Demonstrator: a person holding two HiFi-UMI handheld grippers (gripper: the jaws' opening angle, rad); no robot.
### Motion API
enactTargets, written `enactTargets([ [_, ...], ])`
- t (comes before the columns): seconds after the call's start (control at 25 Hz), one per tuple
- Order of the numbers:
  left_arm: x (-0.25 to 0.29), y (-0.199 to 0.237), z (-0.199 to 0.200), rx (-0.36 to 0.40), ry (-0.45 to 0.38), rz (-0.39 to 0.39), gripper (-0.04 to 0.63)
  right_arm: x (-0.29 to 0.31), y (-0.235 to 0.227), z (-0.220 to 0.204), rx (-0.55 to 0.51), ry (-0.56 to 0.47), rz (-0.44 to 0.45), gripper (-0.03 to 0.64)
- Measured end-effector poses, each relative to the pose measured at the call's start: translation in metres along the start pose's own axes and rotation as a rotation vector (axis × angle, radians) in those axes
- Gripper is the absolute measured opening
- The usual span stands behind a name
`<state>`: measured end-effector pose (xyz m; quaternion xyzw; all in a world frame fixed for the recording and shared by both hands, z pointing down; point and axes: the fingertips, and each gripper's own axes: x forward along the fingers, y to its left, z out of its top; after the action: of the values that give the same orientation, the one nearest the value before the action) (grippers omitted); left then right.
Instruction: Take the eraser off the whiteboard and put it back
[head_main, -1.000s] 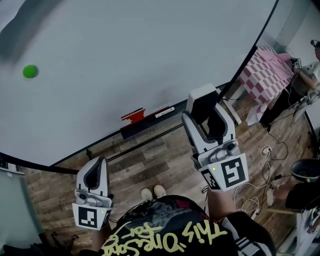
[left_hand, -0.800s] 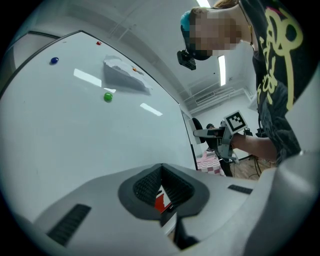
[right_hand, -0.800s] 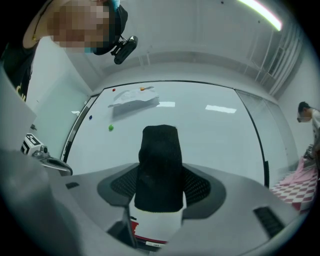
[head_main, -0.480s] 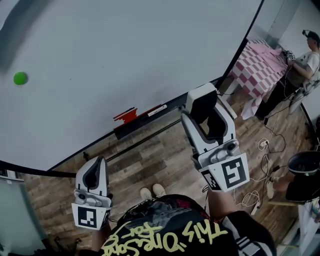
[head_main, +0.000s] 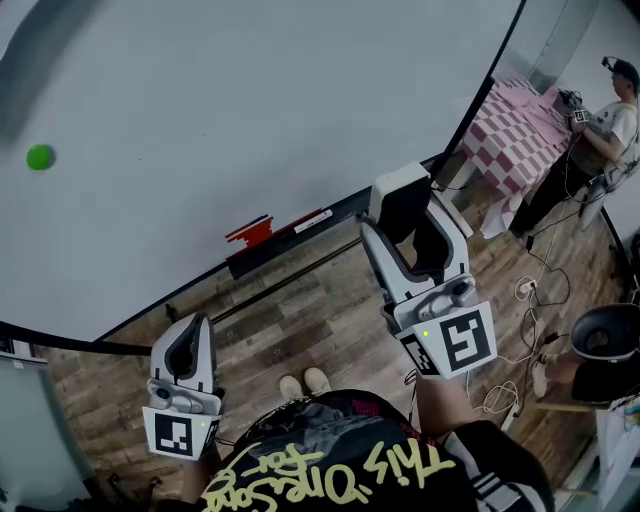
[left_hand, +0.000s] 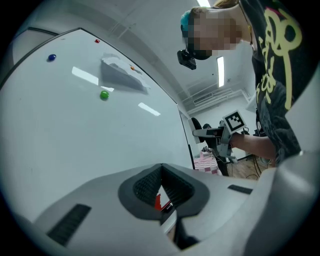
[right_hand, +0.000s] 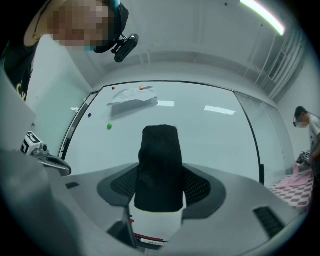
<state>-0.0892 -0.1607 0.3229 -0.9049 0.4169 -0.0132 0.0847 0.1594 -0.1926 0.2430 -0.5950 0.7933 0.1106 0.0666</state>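
My right gripper (head_main: 408, 215) is shut on the eraser (head_main: 399, 203), a white block with a black felt face. It hangs in front of the whiteboard's (head_main: 250, 110) lower edge, near the tray (head_main: 290, 248). In the right gripper view the eraser's (right_hand: 160, 167) black felt points at the whiteboard (right_hand: 210, 130), held between the jaws of the right gripper (right_hand: 160, 189); whether it touches the board I cannot tell. My left gripper (head_main: 189, 348) hangs low at the left over the floor, shut and holding nothing. In its own view the left gripper (left_hand: 161, 189) shows closed jaws.
A green magnet (head_main: 40, 157) sticks to the board at the left. A red marker (head_main: 250, 230) lies on the tray. At the right stand a pink checked table (head_main: 520, 130) and a person (head_main: 612, 110). Cables (head_main: 530, 290) lie on the wooden floor.
The head view has swung, so the board and green magnet sit lower and further left. My right gripper keeps the eraser and has barely moved; the left gripper stays still.
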Motion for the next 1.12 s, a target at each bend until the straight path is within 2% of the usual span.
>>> enactTargets([
  [1.12, -0.038, 0.033, -0.005, -0.007, 0.011, 0.190, 0.006, 0.089, -0.005, -0.013, -0.073, -0.011, 0.066, 0.255],
])
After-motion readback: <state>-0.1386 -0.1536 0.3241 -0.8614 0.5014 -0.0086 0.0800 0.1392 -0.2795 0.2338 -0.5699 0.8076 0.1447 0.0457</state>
